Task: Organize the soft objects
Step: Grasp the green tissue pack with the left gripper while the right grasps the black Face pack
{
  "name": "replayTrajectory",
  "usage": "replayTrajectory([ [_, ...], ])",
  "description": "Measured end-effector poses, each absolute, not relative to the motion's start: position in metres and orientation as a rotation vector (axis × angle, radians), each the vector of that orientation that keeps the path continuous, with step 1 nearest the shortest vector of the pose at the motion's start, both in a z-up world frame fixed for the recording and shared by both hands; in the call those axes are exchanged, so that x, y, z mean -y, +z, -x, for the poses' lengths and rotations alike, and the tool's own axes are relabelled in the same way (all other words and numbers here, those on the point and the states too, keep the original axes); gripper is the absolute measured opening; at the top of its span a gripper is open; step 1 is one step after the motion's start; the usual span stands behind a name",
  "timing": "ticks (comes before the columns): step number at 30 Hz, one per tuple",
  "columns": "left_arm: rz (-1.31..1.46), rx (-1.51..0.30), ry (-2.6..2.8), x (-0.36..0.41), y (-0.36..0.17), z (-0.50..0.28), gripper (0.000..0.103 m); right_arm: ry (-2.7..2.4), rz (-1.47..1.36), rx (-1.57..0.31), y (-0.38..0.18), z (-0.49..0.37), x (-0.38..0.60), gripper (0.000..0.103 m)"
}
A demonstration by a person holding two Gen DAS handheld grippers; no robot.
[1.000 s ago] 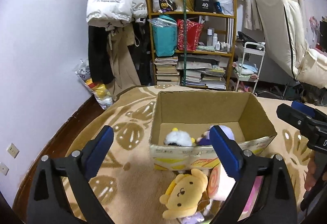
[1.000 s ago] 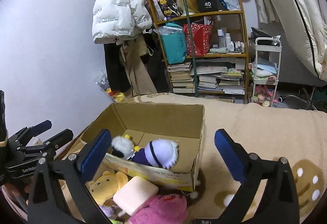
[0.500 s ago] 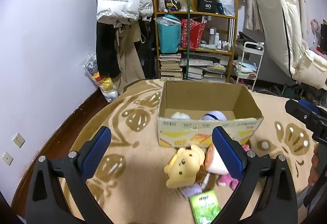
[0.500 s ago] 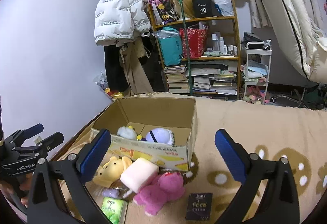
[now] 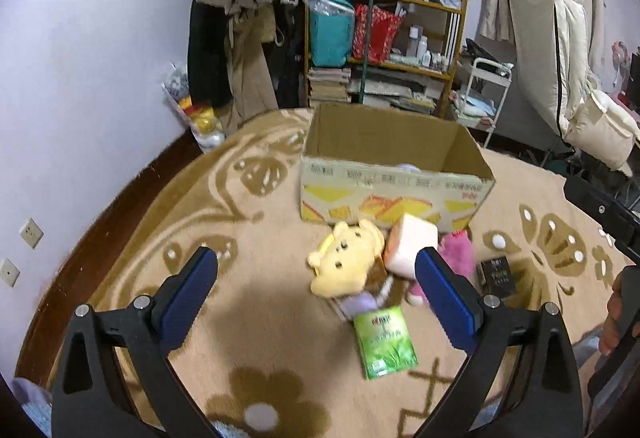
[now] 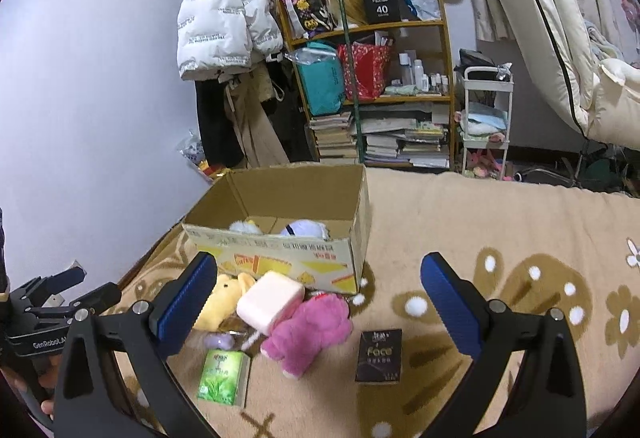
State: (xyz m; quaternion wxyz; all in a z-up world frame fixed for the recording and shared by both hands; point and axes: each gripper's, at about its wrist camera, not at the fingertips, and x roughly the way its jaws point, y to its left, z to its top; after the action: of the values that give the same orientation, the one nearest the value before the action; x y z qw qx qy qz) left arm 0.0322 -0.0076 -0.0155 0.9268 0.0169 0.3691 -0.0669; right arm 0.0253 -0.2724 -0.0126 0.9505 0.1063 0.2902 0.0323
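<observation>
Beige fleecy blanket (image 5: 248,302) with brown flower patterns spreads under you, a lilac wall to your left, a crammed wooden shelf (image 6: 368,94) and a hanging white puffer jacket (image 6: 224,18) beyond. Your left gripper (image 5: 316,294) and right gripper (image 6: 318,298) both gape wide, holding nothing. The open cardboard box (image 6: 296,258) holds two fuzzy toys; against its front lie a yellow plush (image 5: 344,262), a pale squarish cushion (image 6: 270,300) and a shaggy pink plush (image 6: 308,330), with a green packet (image 6: 222,378) and a black carton (image 6: 378,356) nearby.
</observation>
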Motion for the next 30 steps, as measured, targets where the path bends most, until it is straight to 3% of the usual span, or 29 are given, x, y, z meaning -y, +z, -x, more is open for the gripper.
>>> replayTrajectory([
  [17,-0.063,-0.937,-0.169,0.03,-0.064,-0.049,0.098,-0.031,-0.256,-0.816,-0.056,-0.051,0.289,0.103],
  [25,-0.068,-1.02,-0.19,0.043,-0.087,-0.058,0.098,-0.045,-0.269,-0.92,-0.081,-0.067,0.296,0.093],
  [30,-0.07,-1.069,-0.202,0.05,-0.101,-0.063,0.098,-0.052,-0.265,-0.979,-0.096,-0.076,0.297,0.093],
])
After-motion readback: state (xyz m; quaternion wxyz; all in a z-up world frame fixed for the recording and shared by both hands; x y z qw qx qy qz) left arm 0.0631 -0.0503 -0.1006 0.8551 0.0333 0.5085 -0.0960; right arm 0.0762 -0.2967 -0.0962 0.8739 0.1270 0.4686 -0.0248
